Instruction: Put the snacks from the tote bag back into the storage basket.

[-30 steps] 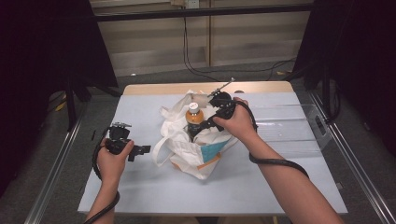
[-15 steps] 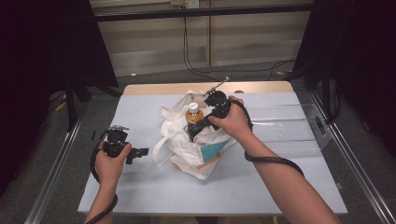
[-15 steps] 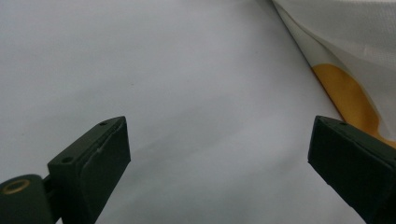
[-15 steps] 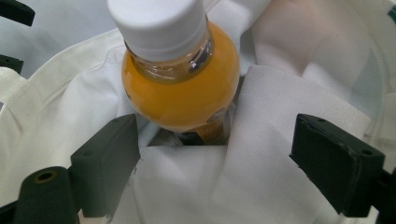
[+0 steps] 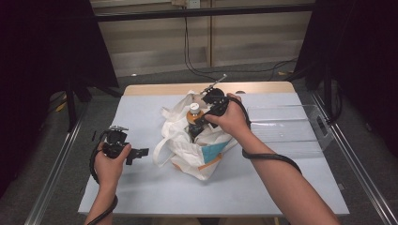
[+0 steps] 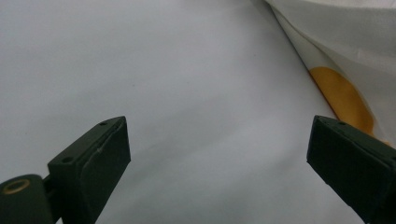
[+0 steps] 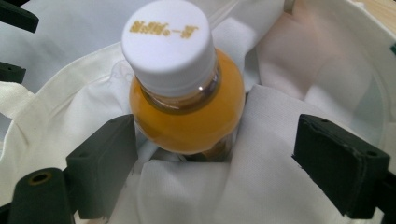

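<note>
A white tote bag (image 5: pixel 197 152) with an orange and blue print stands at the table's middle. Upright in its mouth is a bottle (image 5: pixel 194 113) of orange drink with a white cap (image 7: pixel 168 42). My right gripper (image 5: pixel 198 123) reaches into the bag from the right. In the right gripper view it (image 7: pixel 224 163) is open around the bottle (image 7: pixel 187 116): the left jaw is close against the bottle's shoulder, the right jaw well clear amid bag cloth (image 7: pixel 289 70). My left gripper (image 5: pixel 140 152) is open over bare table (image 6: pixel 140 60), just left of the bag's edge (image 6: pixel 336 37).
A clear plastic tray (image 5: pixel 286 126) lies on the right part of the table. The bag's handle loops (image 5: pixel 162 145) hang toward my left gripper. Metal rails (image 5: pixel 54 173) run along both table sides. Bare table surface (image 5: pixel 234 192) stretches in front of the bag.
My right gripper has shifted a little to the left, closer around the bottle in the bag. The left gripper has barely moved.
</note>
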Demonstrator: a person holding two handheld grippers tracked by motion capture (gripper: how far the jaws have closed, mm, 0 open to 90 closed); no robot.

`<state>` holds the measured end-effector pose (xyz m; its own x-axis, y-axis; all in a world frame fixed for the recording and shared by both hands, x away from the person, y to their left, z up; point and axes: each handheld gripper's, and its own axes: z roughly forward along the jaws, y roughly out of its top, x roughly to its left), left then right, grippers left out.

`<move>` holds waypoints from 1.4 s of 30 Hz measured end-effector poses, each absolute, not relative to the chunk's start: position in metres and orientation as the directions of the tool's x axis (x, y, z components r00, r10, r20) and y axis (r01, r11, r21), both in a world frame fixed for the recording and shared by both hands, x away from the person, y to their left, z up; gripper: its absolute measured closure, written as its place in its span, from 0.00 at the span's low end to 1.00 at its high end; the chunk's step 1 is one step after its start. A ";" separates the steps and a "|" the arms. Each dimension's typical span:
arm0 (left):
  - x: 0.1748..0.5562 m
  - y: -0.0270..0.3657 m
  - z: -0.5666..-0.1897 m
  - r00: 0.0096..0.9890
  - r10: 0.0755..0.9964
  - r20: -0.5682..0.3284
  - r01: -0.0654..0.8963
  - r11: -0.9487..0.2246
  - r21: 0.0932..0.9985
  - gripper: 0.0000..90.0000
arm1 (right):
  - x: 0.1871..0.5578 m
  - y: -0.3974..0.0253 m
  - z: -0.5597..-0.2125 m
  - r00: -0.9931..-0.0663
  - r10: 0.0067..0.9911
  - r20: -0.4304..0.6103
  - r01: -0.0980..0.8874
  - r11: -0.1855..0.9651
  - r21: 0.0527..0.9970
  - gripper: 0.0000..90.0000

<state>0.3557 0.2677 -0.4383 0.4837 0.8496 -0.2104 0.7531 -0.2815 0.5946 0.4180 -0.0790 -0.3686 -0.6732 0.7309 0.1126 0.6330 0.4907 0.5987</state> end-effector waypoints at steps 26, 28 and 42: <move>0.357 0.265 -0.442 0.493 0.844 -0.211 0.755 -0.294 0.586 0.07 | 0.423 -0.072 -0.380 -0.703 0.702 0.118 0.631 0.538 0.559 0.15; 0.357 0.264 -0.442 0.486 0.846 -0.217 0.756 -0.282 0.591 0.07 | 0.423 -0.073 -0.378 -0.705 0.699 0.119 0.625 0.534 0.570 0.15; 0.357 0.263 -0.442 0.490 0.844 -0.219 0.754 -0.285 0.592 0.07 | 0.425 -0.069 -0.357 -0.708 0.700 0.094 0.608 0.537 0.585 0.14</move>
